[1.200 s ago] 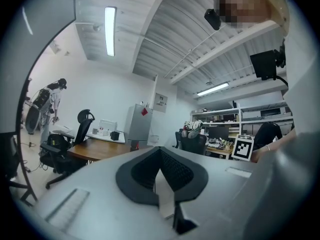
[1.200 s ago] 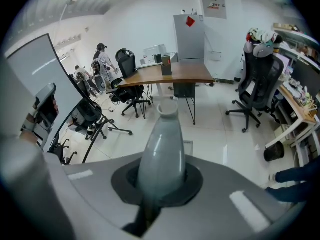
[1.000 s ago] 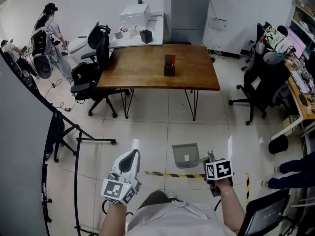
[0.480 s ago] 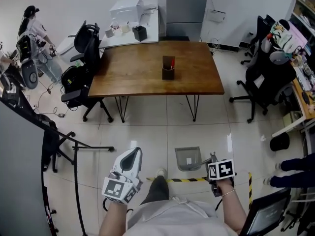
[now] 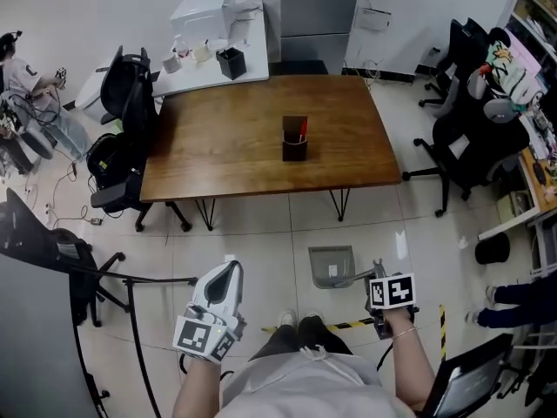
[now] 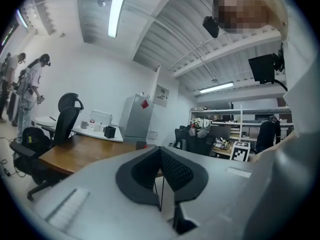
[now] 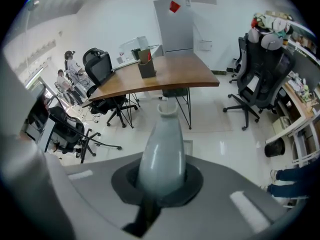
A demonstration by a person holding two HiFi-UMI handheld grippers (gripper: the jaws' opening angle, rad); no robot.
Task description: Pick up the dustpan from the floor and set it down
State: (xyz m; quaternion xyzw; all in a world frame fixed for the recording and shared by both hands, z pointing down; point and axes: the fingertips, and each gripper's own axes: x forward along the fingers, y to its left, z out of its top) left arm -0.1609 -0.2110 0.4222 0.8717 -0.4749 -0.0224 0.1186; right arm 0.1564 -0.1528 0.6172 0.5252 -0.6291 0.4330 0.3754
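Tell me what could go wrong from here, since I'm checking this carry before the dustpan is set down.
1. The right gripper grips only the handle, so the dustpan hangs out ahead and could twist or slip.
2. The wooden table stands just ahead; its thin legs could catch the pan. The left gripper, shut and empty, gives no support.

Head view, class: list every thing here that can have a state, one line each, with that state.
Grey plastic dustpan: gripped by its handle.
Right tongs: shut on that handle.
Left tongs: shut, empty.
Dark holder on brown wooden table: upright.
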